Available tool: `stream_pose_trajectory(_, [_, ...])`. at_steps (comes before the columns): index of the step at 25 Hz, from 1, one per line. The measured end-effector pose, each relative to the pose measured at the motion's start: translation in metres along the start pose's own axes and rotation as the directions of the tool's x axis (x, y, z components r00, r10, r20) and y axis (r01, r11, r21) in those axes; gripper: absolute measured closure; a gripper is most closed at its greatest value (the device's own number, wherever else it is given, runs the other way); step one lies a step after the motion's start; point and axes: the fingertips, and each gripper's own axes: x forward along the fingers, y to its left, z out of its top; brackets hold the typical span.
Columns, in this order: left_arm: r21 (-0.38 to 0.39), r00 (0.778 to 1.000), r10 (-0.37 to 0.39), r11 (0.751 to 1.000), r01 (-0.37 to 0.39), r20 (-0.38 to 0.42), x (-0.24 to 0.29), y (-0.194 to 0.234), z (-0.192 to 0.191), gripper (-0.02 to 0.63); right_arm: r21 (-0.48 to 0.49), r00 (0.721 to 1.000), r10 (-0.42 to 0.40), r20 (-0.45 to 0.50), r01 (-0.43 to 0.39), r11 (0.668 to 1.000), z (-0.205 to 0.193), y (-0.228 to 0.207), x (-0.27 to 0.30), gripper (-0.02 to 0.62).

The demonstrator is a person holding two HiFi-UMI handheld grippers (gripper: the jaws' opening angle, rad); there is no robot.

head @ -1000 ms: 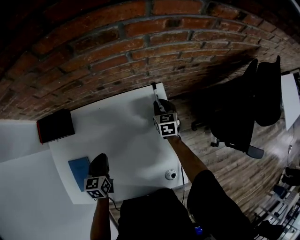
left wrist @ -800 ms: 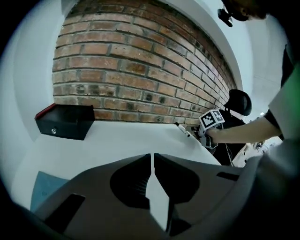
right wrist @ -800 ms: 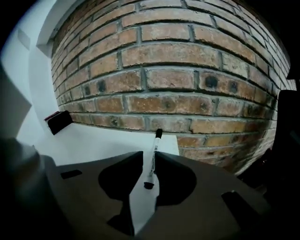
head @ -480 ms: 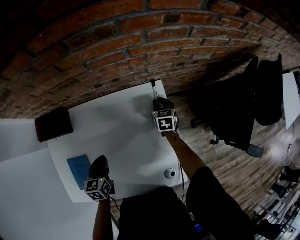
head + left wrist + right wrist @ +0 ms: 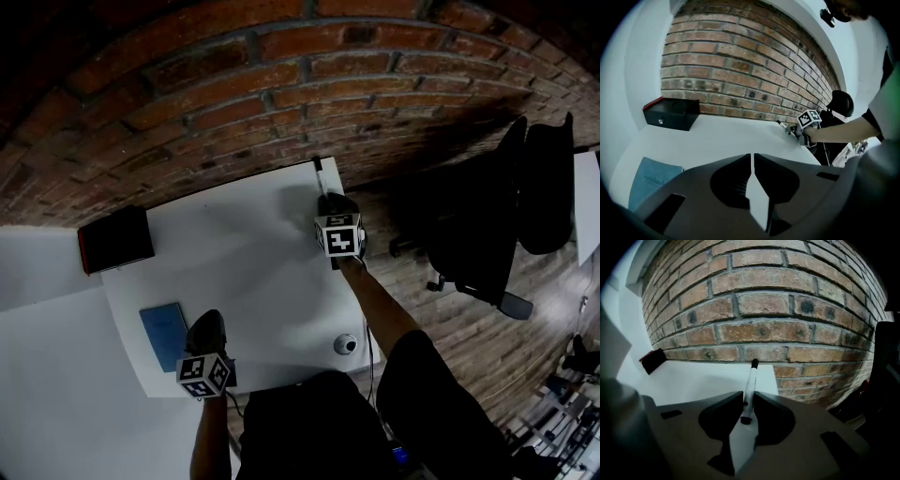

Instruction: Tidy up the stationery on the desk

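A white marker with a black cap [image 5: 749, 385] sticks out from my right gripper [image 5: 749, 398], whose jaws are shut on its lower end. In the head view that gripper [image 5: 328, 201] hovers at the far right corner of the white desk [image 5: 253, 262], the marker [image 5: 320, 174] pointing toward the brick wall. Near the front edge, my left gripper [image 5: 204, 325] is shut with nothing in it [image 5: 752, 158]. A blue notebook [image 5: 164, 335] lies flat just left of it, and it shows in the left gripper view [image 5: 649, 185] at the lower left.
A black box with a red edge [image 5: 116, 238] sits at the desk's far left corner [image 5: 670, 114]. A small round grey object [image 5: 345, 344] lies near the front right edge. A black office chair [image 5: 487, 234] stands on the wooden floor to the right.
The right gripper with the marker has edged a little toward the wall at the desk's far right corner. The left gripper stays beside the notebook.
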Motion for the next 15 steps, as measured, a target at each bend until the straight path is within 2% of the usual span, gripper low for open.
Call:
stream_pose_trajectory(6, [-0.007, 1.000, 0.013, 1.000, -0.013, 0.005, -0.006, 0.000, -0.003, 0.572, 0.021, 1.000, -0.009, -0.011, 0.009, 1.000, 0.001, -0.001, 0.000, 0.518])
stream_pose_trajectory(15, [-0.010, 1.000, 0.022, 1.000, -0.022, 0.011, -0.013, -0.008, -0.009, 0.572, 0.042, 1.000, 0.008, 0.023, -0.009, 0.999, 0.001, -0.002, -0.013, 0.518])
